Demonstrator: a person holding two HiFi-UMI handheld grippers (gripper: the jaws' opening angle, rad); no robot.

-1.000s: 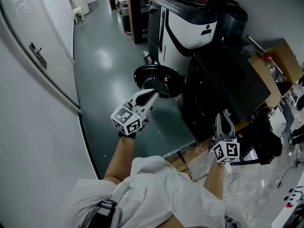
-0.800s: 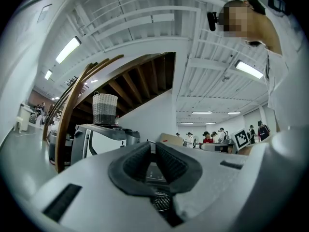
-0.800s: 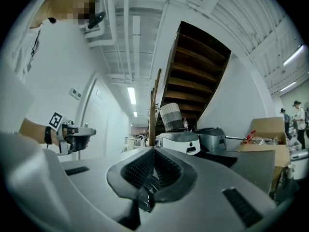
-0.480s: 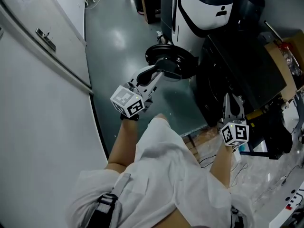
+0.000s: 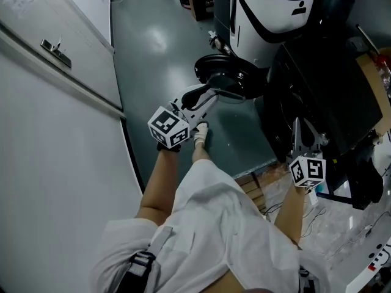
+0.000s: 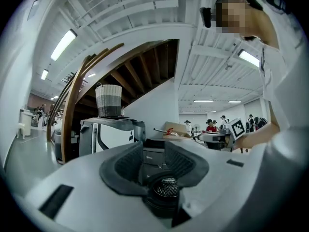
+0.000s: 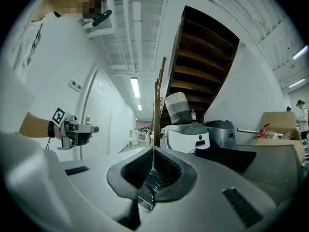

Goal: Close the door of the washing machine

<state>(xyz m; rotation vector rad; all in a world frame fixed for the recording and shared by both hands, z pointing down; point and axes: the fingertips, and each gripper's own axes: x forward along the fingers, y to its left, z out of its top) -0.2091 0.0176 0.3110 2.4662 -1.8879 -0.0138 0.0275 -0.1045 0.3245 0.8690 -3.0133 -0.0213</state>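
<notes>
Grey-green floor [image 5: 153,47], glossy with reflected light, is seen in the head view. It is bounded at the left by a white wall [image 5: 55,139] bearing a handle [image 5: 52,49]. The dark washer [image 5: 324,102] stands at the right, with a white machine [image 5: 269,11] behind it and a box [image 5: 379,84] past it. The door [image 5: 229,72] is open. It is swung out from the washer's front over the floor, seen almost edge-on from above, and its width runs away from the washer toward the wall. The left gripper [image 5: 209,96] is held at the door's near rim, above a shoe [image 5: 200,132]. The right gripper [image 5: 297,127] is held in front of the washer, well apart from the door.

In the left gripper view the jaws stand partly apart, having just been opening. The door's dark round rim shows low between them. Whether a pad touches it cannot be told. Beyond, the washer's front is faced, a basket [image 6: 108,99] sits on the white machine, and a wooden stair [image 6: 140,71] climbs under a white ceiling [image 6: 145,13]. People [image 6: 210,125] are seen far off.

In the right gripper view the jaws are pressed together along a thin line, with nothing between them. The left gripper is seen at the left, in front of the wall.
</notes>
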